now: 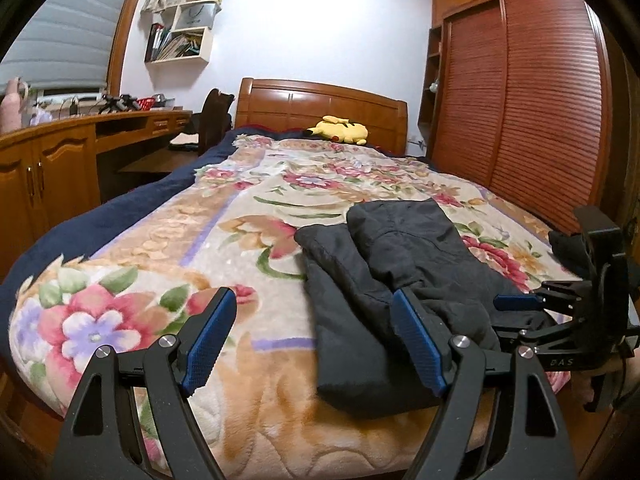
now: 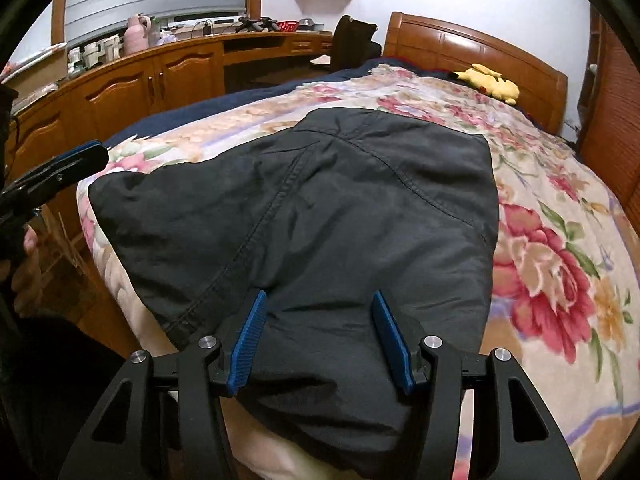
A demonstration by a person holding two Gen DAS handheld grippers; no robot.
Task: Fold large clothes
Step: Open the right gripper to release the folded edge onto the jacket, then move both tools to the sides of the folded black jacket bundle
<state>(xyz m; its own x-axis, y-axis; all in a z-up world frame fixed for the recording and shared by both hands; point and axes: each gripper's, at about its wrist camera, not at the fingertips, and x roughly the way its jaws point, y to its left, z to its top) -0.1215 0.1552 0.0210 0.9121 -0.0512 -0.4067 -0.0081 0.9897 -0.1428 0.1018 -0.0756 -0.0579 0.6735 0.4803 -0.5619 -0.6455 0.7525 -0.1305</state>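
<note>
Dark grey trousers (image 1: pixel 384 280) lie on the flowered blanket (image 1: pixel 160 264) at the foot of the bed, waist toward the headboard, both legs running to the near edge. My left gripper (image 1: pixel 312 312) is open and empty, hovering over the left leg's end. My right gripper (image 2: pixel 318 314) is open, its blue pads (image 2: pixel 250 340) standing on either side of the trouser cloth (image 2: pixel 320 208) near the bed edge, not closed on it. The right gripper also shows at the right edge of the left wrist view (image 1: pixel 516 304); the left gripper shows at the left edge of the right wrist view (image 2: pixel 86 156).
A yellow plush toy (image 1: pixel 340 130) lies by the wooden headboard (image 1: pixel 320 100). A wooden desk with cupboards (image 1: pixel 60 160) runs along the left wall. A louvred wardrobe (image 1: pixel 532 112) stands at the right. The floor drops off below the bed's near edge.
</note>
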